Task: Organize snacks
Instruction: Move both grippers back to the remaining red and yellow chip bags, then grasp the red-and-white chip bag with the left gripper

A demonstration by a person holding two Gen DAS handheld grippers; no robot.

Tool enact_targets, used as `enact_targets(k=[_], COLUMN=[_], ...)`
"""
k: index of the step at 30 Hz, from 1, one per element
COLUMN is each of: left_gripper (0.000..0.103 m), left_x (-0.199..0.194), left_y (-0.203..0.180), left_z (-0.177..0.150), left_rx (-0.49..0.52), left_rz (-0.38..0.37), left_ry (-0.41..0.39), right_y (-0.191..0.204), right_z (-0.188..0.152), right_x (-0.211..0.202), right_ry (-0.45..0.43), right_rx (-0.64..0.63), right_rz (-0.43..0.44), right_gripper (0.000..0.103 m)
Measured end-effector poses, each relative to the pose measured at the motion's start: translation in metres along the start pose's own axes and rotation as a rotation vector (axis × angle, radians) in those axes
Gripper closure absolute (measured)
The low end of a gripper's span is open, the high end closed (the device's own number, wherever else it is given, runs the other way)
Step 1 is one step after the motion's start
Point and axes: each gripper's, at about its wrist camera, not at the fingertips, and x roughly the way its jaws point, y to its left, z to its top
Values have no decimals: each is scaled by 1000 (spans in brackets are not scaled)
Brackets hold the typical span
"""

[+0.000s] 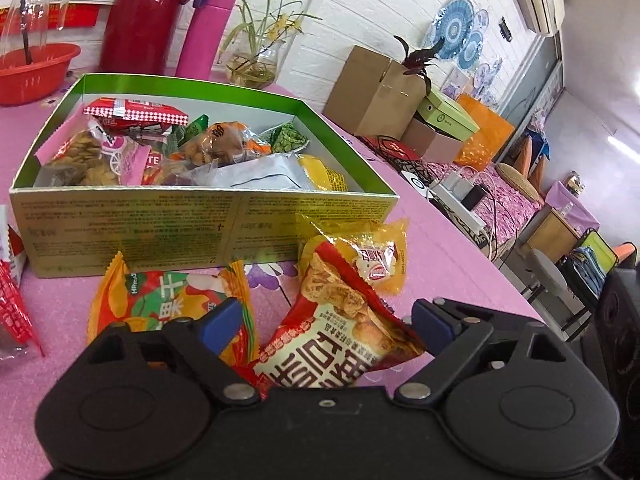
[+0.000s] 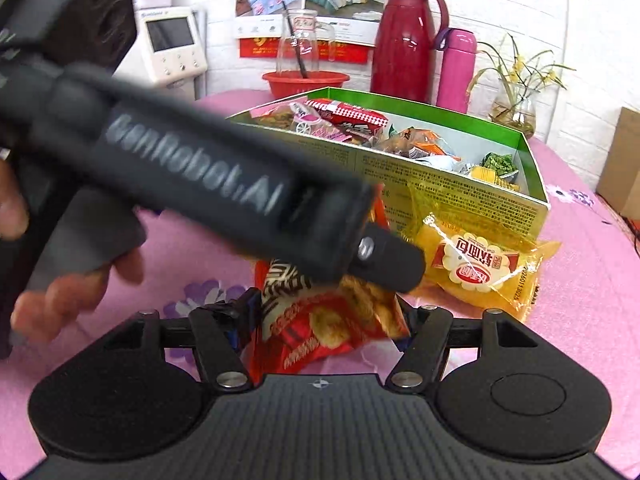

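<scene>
We spread the left gripper (image 1: 324, 326) fingers around the red cracker packet (image 1: 340, 336) on the desk (image 1: 440, 248), the right gripper (image 2: 326, 320) fingers straddling it too, since the box (image 1: 120, 220) just behind collects snacks.

Open green snack box (image 1: 120, 220) packed with packets; red cracker bag (image 1: 340, 344) and yellow bread pack (image 1: 376, 260) lie at its 5 o'clock.

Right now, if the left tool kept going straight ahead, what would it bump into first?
Probably the red-and-white crinkly snack packet already between the open left tool, then the yellow wrapped bun.
</scene>
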Motion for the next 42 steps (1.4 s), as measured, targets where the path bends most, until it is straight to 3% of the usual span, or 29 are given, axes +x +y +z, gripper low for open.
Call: enact_targets(k=[1, 2, 4, 6, 16, 17, 20, 21, 34, 39, 42], left_gripper=[21, 36, 37, 48, 47, 45, 5, 0, 0, 0, 0], left_x=[-1, -2, -4, -5, -11, -12, -14, -15, -35, -46, -49], left_y=[-1, -2, -2, -3, -20, -23, -27, -27, 1, 11, 22], left_z=[-1, -2, -3, -4, -26, -28, -29, -30, -33, -33, -36], left_rx=[7, 6, 5, 2, 5, 6, 16, 26, -74, -77, -114], left_rz=[-3, -16, -20, -32, -111, -121, -71, -49, -10, 70, 50], left_ry=[1, 10, 8, 6, 63, 73, 55, 43, 18, 1, 22], right_y=[0, 0, -1, -2, 0, 0, 4, 5, 10, 5, 0], right_z=[0, 0, 0, -1, -17, -20, -26, -27, -22, -20, -18], right_x=[1, 0, -1, -3, -33, -37, -47, -48, -38, -38, -36], right_ry=[-2, -5, -11, -7, 32, 33, 31, 30, 46, 29, 33], right_rx=[3, 5, 12, 20, -6, -19, -50, -56, -85, -63, -30], right_rz=[-1, -2, -4, 2, 86, 95, 93, 88, 98, 67, 46], right_gripper=[0, 1, 7, 9, 10, 10, 8, 8, 2, 2, 2])
